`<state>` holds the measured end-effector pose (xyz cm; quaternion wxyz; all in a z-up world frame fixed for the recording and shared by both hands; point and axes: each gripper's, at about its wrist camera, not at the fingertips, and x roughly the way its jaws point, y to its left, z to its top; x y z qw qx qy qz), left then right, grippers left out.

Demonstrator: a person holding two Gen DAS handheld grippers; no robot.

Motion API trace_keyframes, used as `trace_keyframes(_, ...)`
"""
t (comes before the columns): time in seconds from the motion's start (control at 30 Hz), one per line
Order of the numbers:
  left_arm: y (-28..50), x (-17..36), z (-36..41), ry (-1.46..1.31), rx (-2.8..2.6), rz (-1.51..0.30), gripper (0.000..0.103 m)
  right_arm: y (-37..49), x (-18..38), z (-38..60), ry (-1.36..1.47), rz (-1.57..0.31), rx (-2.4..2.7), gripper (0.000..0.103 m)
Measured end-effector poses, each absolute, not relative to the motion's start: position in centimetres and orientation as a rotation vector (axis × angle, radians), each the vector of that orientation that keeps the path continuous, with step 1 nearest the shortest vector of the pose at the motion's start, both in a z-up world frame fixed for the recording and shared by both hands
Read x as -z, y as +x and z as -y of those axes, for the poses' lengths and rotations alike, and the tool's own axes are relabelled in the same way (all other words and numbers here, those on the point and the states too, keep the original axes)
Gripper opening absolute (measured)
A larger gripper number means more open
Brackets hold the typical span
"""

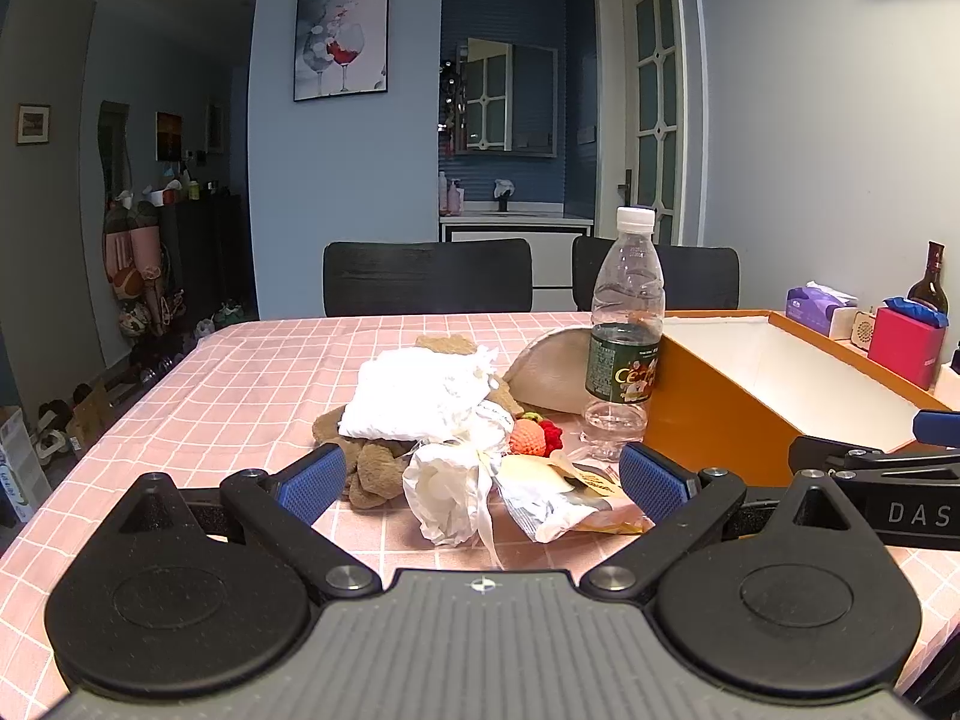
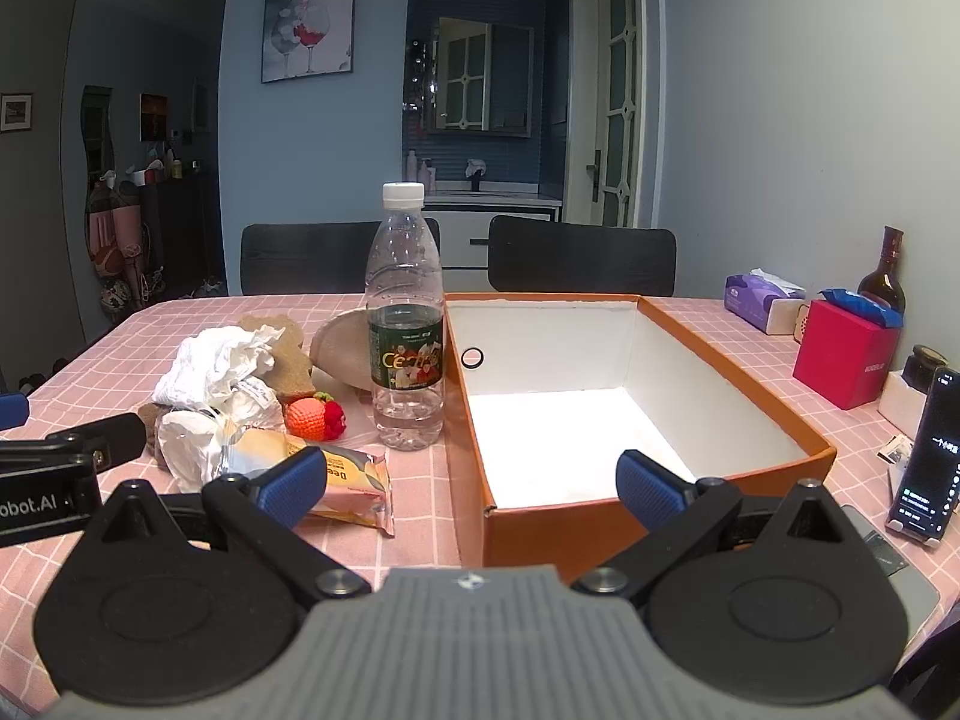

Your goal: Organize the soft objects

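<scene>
Soft pile (image 1: 432,414) left of the orange box (image 2: 600,516): crumpled white cloth, brown plush, crocheted strawberry (image 2: 315,418). Left gripper (image 1: 483,483) and right gripper (image 2: 474,489) both spread apart, empty.

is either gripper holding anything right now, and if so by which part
Nothing is held. The left gripper is open in front of the pile of soft things, and the right gripper is open before the orange cardboard box; both sets of blue pads are bare.

We see blue-grey walls, a wine-glass picture (image 1: 341,41), and a white glazed door (image 1: 651,96) on the right. Two black chairs (image 2: 581,255) behind the pink-checked table (image 1: 252,360); dim indoor light.
</scene>
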<state>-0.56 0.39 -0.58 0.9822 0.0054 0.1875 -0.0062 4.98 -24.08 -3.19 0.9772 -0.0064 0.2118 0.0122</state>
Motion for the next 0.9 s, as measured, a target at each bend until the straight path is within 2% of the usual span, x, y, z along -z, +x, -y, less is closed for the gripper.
trace_keyframes(0.5, 0.3, 0.5, -1.6, 0.015, 0.091, -0.441, 0.103, 5.7, 2.9, 23.5, -0.05, -0.402, -0.098, 0.1)
trace_keyframes(0.57, 0.7, 0.6, -2.3, 0.013, 0.103, -0.46, 0.103, 6.4, 2.8, 23.2, -0.065, -0.393, -0.124, 0.096)
trace_keyframes(0.6, 1.1, 0.7, -2.6, 0.017, 0.11, -0.469, 0.1, 6.7, 2.7, 23.0, -0.073, -0.392, -0.141, 0.089)
trace_keyframes(0.63, 1.4, 0.8, -2.8, 0.02, 0.119, -0.479, 0.09, 7.2, 2.7, 22.7, -0.081, -0.391, -0.164, 0.084)
trace_keyframes(0.67, 1.8, 1.0, -3.0, 0.02, 0.126, -0.49, 0.084, 7.6, 2.7, 22.4, -0.088, -0.394, -0.188, 0.082)
trace_keyframes(0.73, 2.7, 1.3, -3.6, 0.01, 0.144, -0.509, 0.082, 8.5, 2.8, 21.4, -0.103, -0.399, -0.236, 0.077)
trace_keyframes(0.77, 3.1, 1.5, -3.8, 0.008, 0.146, -0.518, 0.075, 8.9, 2.9, 20.9, -0.117, -0.4, -0.257, 0.076)
trace_keyframes(0.9, 5.0, 2.5, -4.5, 0.016, 0.157, -0.56, 0.07, 10.7, 4.4, 18.1, -0.205, -0.429, -0.337, 0.075)
